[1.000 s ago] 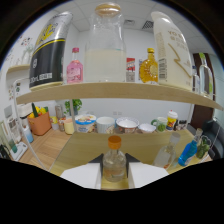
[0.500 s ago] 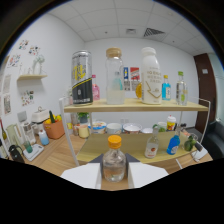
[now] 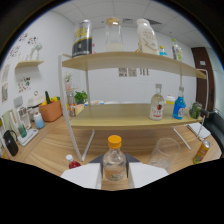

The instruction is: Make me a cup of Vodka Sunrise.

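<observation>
The hand-held gripper (image 3: 115, 176) is clamped on a small bottle (image 3: 114, 161) with an orange cap, both fingers (image 3: 82, 176) pressing its sides, carried low over the tabletop (image 3: 50, 145) in front of the shelf (image 3: 125, 116). The glass (image 3: 164, 152) stands just to the right, near enough that a sideways swing could knock it over, and a loose grip on the bottle's smooth body could let it slip when tilted. Open room lies ahead under the shelf's lower board; the rack's leg (image 3: 70, 117) and a red-capped item (image 3: 73, 162) crowd the left.
</observation>
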`<state>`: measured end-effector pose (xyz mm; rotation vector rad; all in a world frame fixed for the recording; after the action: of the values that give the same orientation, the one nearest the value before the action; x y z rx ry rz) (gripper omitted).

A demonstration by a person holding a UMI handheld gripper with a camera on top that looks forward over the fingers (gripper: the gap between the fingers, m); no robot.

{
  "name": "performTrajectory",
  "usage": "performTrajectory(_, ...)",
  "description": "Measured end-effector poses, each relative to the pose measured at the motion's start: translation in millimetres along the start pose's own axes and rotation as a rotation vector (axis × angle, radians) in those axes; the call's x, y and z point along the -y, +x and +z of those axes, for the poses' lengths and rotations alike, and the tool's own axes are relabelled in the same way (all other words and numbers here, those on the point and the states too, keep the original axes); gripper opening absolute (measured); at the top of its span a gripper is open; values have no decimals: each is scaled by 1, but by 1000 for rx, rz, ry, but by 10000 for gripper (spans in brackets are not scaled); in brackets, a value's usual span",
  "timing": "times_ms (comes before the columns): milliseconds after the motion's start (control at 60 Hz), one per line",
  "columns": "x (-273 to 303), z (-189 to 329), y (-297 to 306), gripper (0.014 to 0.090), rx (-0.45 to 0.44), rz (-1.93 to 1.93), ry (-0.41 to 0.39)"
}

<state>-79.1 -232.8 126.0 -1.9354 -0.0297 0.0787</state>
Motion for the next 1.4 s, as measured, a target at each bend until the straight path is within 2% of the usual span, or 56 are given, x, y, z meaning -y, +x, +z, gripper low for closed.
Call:
performTrajectory(233,-41,51,1,351,-25,-30,-85)
performTrajectory(500,-83,70,0,353,-30,-42,-200)
performTrajectory(850,-89,58,-4,372,-2,-45,-190)
performTrajectory(883,-90,57,-4,414,1,-51,-198)
performTrajectory(933,-89,54,-3,532,6,-56,-207)
performTrajectory(950,-88,52,-4,584,12,-57,-206)
performTrajectory(967,-86,50,-4,684,16,-58,-204)
performTrajectory(983,-83,48,-4,700,18,-60,-201)
performTrajectory(1000,-80,45,-4,793,22,-63,-196)
performTrajectory(1050,-70,35,-4,861,35,-68,-181)
performTrajectory(1250,-7,-26,9,864,40,-62,-54)
performTrajectory(1400,7,-70,39,861,13,-36,-20)
